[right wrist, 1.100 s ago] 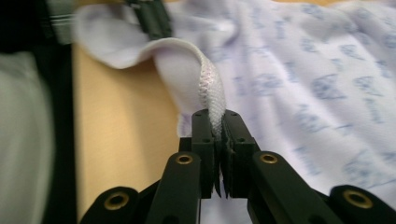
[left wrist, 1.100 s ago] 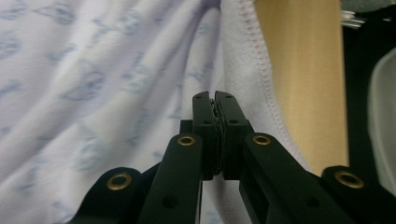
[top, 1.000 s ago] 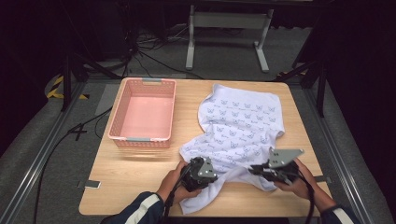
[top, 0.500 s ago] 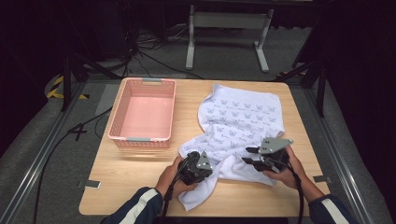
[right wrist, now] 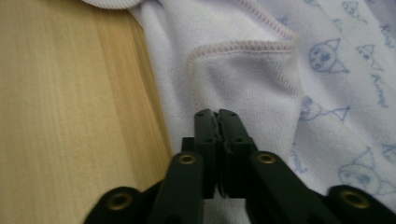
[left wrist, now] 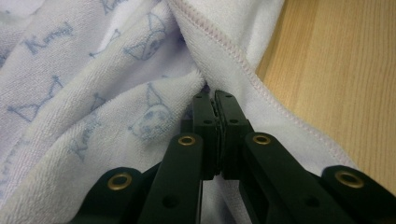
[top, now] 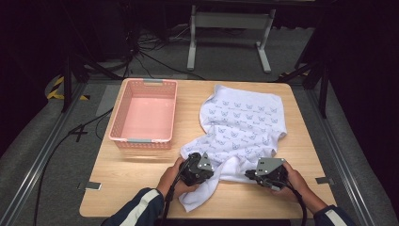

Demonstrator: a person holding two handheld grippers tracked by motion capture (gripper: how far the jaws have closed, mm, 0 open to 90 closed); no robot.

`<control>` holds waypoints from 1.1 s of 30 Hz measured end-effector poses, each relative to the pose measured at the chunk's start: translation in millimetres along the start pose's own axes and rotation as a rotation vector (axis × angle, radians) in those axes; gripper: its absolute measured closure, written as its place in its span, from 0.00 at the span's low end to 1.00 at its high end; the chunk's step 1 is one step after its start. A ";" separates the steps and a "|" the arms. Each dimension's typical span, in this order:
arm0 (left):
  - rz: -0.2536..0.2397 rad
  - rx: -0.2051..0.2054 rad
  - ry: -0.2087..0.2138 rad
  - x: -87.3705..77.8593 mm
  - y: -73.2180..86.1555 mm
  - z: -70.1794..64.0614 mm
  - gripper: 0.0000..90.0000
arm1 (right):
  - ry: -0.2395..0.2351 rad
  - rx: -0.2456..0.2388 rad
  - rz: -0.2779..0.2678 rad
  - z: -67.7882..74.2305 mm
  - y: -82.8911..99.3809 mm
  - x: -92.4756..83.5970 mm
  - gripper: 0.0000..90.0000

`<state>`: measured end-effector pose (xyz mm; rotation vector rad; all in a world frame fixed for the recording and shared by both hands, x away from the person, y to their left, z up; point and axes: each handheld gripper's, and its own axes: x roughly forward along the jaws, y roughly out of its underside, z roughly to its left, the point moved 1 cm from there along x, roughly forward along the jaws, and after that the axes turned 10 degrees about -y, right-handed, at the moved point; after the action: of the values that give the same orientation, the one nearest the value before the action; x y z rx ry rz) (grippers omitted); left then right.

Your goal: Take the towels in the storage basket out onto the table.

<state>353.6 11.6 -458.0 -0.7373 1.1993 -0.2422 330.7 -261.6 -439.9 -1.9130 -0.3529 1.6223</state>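
Both tongs, left (left wrist: 214, 100) and right (right wrist: 215, 116), clamp the towel's (top: 244, 122) near edge.

Both forearms are brought in from the near edge, each hand wrapped around its gripper. The left gripper (top: 207, 165) is held low, its fingers (left wrist: 205, 122) pressed together. The right gripper (top: 249, 175) is held level with it, well apart; its fingers (right wrist: 206, 130) have just been closing and are now pressed together.
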 end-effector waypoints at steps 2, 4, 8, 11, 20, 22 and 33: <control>-0.012 -0.005 0.000 -7.1 0.6 1.1 0.99 | -0.038 -0.005 -0.067 3.9 -3.0 -19.1 0.99; -0.014 0.000 -0.006 -10.9 1.3 1.6 0.99 | -0.057 -0.020 -0.088 7.7 -1.8 -28.9 0.99; -0.021 0.007 0.016 -21.4 5.5 -2.9 0.99 | -0.136 -0.009 -0.126 15.8 9.6 -46.4 1.00; -0.033 -0.002 0.044 -28.0 7.9 -8.7 0.99 | -0.178 -0.019 -0.146 23.5 17.0 -58.6 1.00; -0.045 0.077 0.227 -61.7 24.1 -58.5 0.99 | -0.391 -0.128 -0.124 76.4 46.4 -83.3 1.00; -0.037 0.092 0.294 -63.4 26.0 -69.1 0.98 | -0.423 -0.133 -0.088 85.9 52.8 -82.8 0.99; -0.092 0.027 0.100 -56.9 18.5 -37.1 0.69 | -0.117 0.066 -0.144 40.8 40.4 -65.6 0.74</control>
<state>295.2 41.7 -432.8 -0.7645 1.2557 -0.3744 270.1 -318.9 -414.3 -1.7087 -0.4681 1.6332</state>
